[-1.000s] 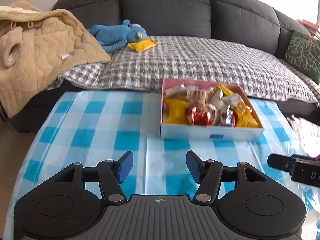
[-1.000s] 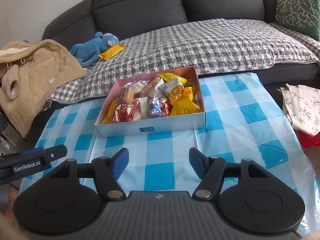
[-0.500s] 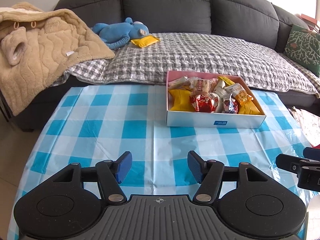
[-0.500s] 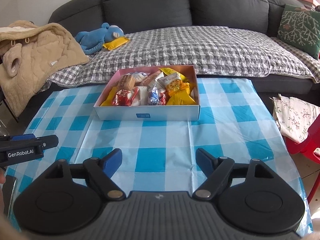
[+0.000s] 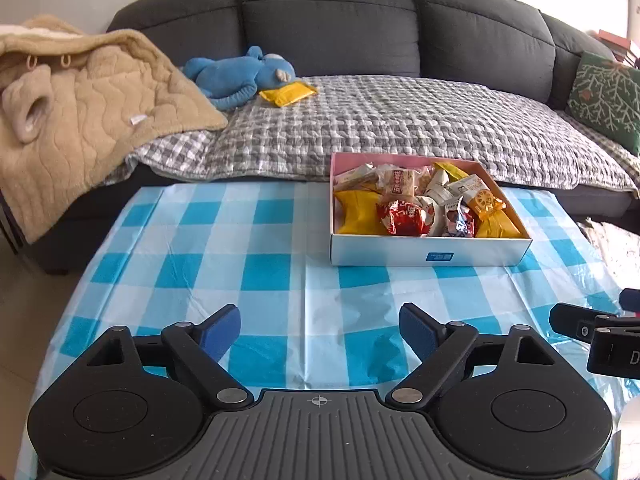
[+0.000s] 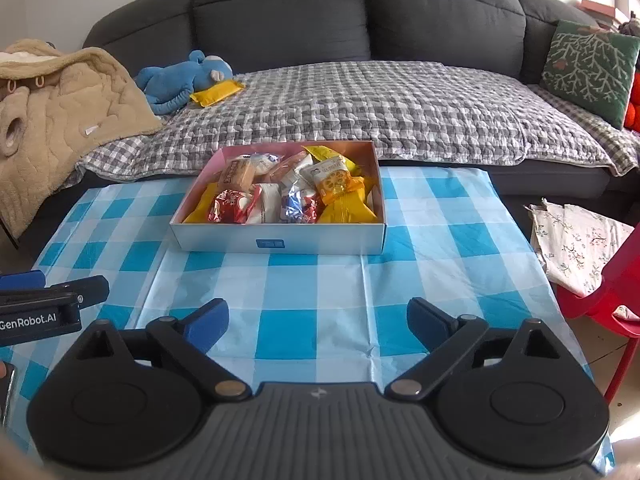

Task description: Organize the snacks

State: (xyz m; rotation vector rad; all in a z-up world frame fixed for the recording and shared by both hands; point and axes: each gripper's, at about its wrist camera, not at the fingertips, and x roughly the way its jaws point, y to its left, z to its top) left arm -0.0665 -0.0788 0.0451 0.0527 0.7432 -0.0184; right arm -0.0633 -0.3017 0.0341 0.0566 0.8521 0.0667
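A white box (image 5: 430,254) with a pink inside stands on the blue checked table, far right of centre; it also shows in the right wrist view (image 6: 280,240). It holds several wrapped snacks: yellow bags (image 5: 358,212), a red pack (image 5: 406,218), an orange-print pack (image 6: 334,180). My left gripper (image 5: 320,330) is open and empty above the table's near part. My right gripper (image 6: 318,320) is open and empty, in front of the box. Each gripper's side shows in the other's view.
A dark grey sofa (image 5: 328,16) with a checked quilt (image 6: 360,108) runs behind the table. On it lie a blue plush toy (image 5: 236,74), a yellow packet (image 5: 288,92), a beige coat (image 5: 80,108) and a green cushion (image 6: 588,64). A red chair (image 6: 604,292) stands at the right.
Both grippers have pulled back from the box toward the table's near edge and risen a little. Both stay open and empty.
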